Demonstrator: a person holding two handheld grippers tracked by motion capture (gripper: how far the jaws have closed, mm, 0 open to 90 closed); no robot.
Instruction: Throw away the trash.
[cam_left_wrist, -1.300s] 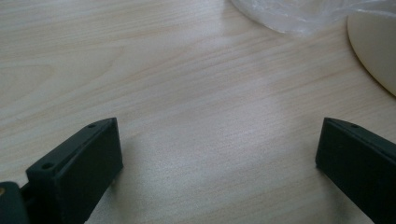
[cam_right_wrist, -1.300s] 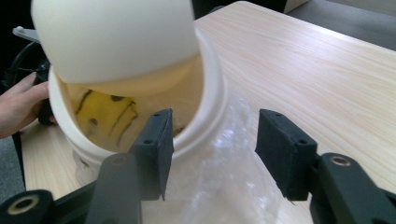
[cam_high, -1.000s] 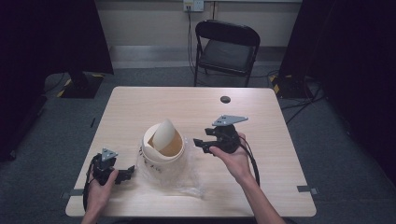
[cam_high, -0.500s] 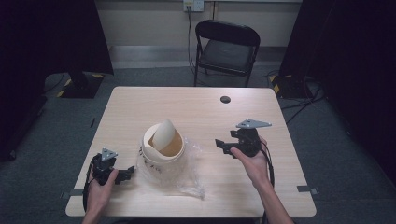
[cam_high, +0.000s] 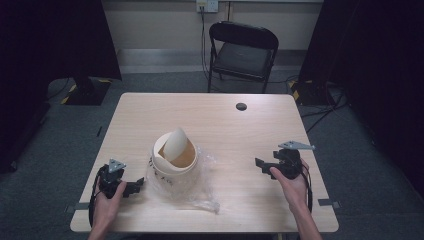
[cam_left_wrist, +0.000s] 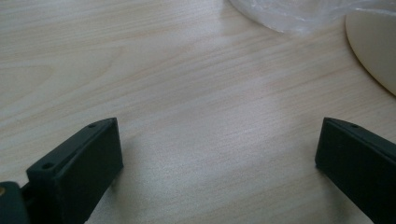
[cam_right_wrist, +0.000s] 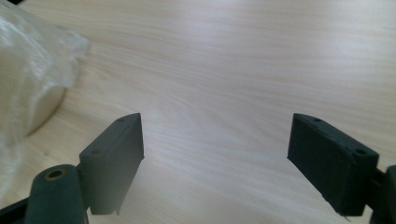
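Both grippers resting apart on table, nothing held.
Left gripper (cam_high: 134, 187) jaws spread wide, empty, just left of cream bowl (cam_high: 173, 155) sitting in clear plastic bag (cam_high: 200, 185). Right gripper (cam_high: 261, 165) jaws wide apart, empty, well right of bowl.

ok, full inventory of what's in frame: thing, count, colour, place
table: 1, light wood, centre
tub: 1, cream, near-left of table centre, a cream lid standing tilted in its mouth
plastic bag: 1, clear, around the tub and spread toward the near edge
small round object: 1, black, far side of table
folding chair: 1, black, behind table
left claw: 1, black, near-left, jaws open, nothing held
right claw: 1, black, near-right, jaws open, nothing held
hands: 2, at the near edge, one on each claw
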